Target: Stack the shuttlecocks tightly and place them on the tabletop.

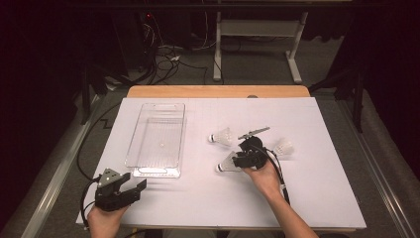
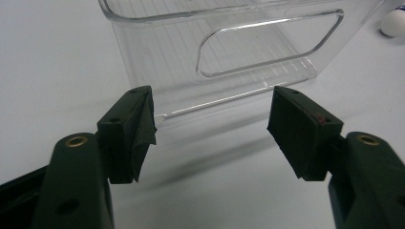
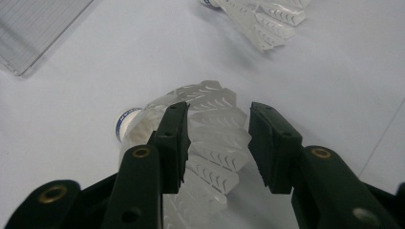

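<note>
That shuttlecock (image 3: 200, 138) lay mid-table toward the near edge, featherlight with a crushable skirt, and the right gripper (image 3: 217, 143) straddled the skirt half-open, gripping nothing yet; I'd pinch the cork end.

Your right tongs (image 3: 217, 143) cover part of the nearest shuttlecock (image 3: 210, 143); a second shuttlecock (image 3: 260, 19) is cut off by the top edge.
</note>
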`<state>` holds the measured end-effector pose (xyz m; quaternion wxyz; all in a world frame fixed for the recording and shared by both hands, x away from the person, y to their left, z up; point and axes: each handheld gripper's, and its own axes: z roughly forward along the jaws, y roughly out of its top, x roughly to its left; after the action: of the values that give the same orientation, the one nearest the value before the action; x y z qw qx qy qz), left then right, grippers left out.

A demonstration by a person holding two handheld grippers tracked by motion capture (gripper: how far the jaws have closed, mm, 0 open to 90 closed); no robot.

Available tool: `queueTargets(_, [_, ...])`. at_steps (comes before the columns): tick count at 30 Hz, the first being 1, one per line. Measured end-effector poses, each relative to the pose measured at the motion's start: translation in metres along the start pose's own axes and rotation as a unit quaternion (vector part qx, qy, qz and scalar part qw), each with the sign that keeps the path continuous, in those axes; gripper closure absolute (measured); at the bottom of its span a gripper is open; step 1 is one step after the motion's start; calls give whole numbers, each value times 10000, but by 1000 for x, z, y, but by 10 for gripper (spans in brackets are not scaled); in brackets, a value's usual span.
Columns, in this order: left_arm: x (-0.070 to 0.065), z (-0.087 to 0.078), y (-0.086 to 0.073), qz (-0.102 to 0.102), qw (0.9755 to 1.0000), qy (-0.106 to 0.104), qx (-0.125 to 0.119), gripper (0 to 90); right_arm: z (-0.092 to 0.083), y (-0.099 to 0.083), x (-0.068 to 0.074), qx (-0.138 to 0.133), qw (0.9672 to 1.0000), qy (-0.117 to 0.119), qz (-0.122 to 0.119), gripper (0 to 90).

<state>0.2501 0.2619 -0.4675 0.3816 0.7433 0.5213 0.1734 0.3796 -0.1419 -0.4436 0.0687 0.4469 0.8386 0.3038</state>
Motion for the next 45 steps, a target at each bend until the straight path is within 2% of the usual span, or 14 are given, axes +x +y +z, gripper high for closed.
queueTargets(9, [1,-1,-1,-52,10000,1,-27,337,-4,-1,-3,-79,9999,-84,-28,571])
queueTargets(21, [1,1,0,-9,10000,-36,26,337,-13,-7,-14,-165,9995,-243,132,570])
queueTargets(32, [-1,3,1,29,10000,-61,39,336,-17,-9,-16,-270,9993,-181,167,571])
queueTargets(35, [0,-2,0,14,10000,-48,-43,337,-17,-10,-16,-297,9993,-162,161,572])
queueTargets(39, [2,-6,-2,-54,9999,-38,-124,337,-18,-9,-18,-346,9991,-228,132,571])
queueTargets(45, [3,-4,-1,-64,9999,-100,-76,337,-26,-13,-22,-468,9983,-294,209,570])
